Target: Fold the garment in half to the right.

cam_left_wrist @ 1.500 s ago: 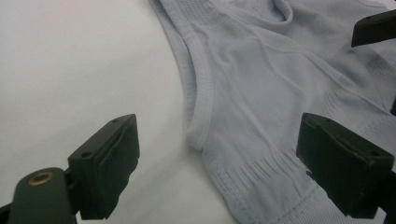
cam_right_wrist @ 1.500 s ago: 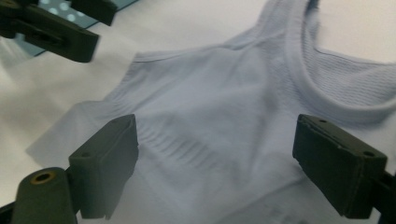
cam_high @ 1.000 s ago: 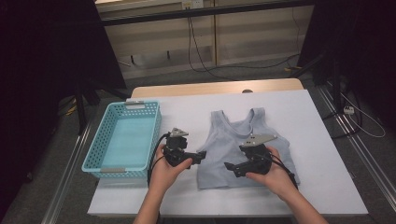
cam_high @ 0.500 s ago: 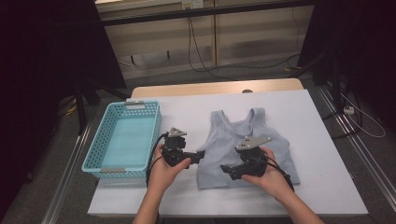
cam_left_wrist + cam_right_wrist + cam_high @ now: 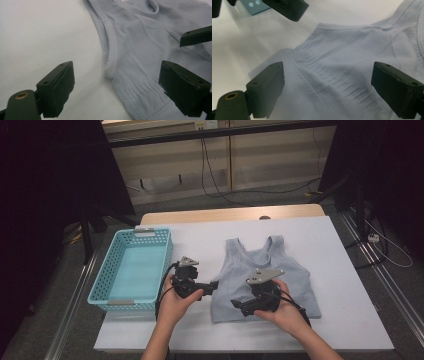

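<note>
One white counter (image 5: 345,270) carries everything, set in a dim room with cables on the floor. A turquoise basket (image 5: 132,270) stands empty at its left; beside it a pale grey vest (image 5: 280,270) lies flat. It looks light, soft and limp; the ribbed hem seems the best hold. The left tool (image 5: 214,286) and right tool (image 5: 236,305) hover wide open, gripping nothing.

**Pale blue-grey tank top laid flat on a white table**

A sleeveless ribbed tank top (image 5: 265,275) is spread flat on the white table (image 5: 345,270), straps pointing away from the person and hem nearest them. A wide scooped neckline, bound armholes and a band of ribbing above the hem are seen. The fabric is slightly wrinkled near its lower left corner.
</note>
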### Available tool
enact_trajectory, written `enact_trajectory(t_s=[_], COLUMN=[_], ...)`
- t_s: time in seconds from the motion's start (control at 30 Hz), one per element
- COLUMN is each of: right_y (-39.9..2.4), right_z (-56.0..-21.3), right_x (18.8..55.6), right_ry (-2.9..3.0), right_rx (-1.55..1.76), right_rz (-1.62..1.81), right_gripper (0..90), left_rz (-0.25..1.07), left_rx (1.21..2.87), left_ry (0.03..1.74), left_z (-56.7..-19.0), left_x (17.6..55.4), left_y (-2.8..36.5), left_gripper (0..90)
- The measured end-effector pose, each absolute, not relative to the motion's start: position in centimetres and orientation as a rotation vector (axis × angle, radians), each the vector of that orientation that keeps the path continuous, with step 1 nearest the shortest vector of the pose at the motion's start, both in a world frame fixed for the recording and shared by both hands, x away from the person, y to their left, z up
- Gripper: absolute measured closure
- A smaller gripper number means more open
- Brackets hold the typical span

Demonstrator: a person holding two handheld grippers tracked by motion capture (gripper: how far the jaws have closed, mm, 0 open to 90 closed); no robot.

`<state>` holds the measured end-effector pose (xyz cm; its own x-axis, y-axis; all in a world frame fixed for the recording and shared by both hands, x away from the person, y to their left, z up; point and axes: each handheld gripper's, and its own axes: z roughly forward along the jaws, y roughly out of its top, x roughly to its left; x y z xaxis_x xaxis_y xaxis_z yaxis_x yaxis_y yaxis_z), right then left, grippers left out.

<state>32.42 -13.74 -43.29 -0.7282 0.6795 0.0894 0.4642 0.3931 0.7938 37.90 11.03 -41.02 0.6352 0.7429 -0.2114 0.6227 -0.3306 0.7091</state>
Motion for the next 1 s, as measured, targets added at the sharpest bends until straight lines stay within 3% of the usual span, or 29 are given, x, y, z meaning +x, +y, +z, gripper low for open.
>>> enact_trajectory(t_s=[0.8,1.0], right_y=[-10.6,-9.8], right_z=[-44.0,-44.2], right_x=[32.1,32.0], right_ry=[2.488,2.507], right_rx=[0.904,0.866], right_rz=[1.259,1.245], right_gripper=[13.1,19.8], left_rz=[0.194,0.191], left_rx=[2.049,2.042], left_ry=[1.073,1.08], left_z=[-40.9,-41.0], left_x=[38.0,38.0], left_y=[11.5,11.6], left_gripper=[13.7,13.6])
